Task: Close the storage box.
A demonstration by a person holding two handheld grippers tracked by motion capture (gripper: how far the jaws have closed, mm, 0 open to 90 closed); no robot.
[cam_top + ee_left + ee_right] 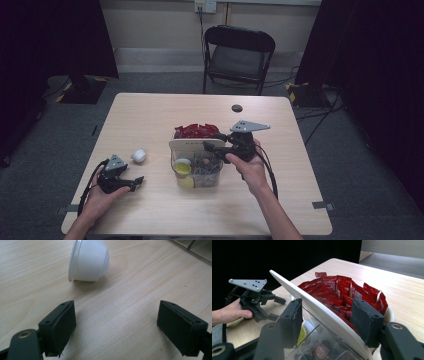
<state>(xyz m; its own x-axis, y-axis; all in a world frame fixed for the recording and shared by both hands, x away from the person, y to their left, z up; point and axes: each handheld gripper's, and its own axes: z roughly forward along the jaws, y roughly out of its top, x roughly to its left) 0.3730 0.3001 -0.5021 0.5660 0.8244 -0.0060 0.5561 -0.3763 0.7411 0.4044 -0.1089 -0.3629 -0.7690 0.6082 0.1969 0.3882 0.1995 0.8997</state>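
Your right gripper (212,145) reaches in over the clear plastic box (197,175), forearm angled up from the table's near edge. Its jaws straddle the tilted white flat lid (317,311) that stands on that box, in front of the red sachets (342,295); whether the pads press on it, you cannot tell. Your left hand (100,192) rests low on the table, its left gripper (117,327) wide open and empty, aimed at the small white plastic cup (88,260) lying on its side just beyond.
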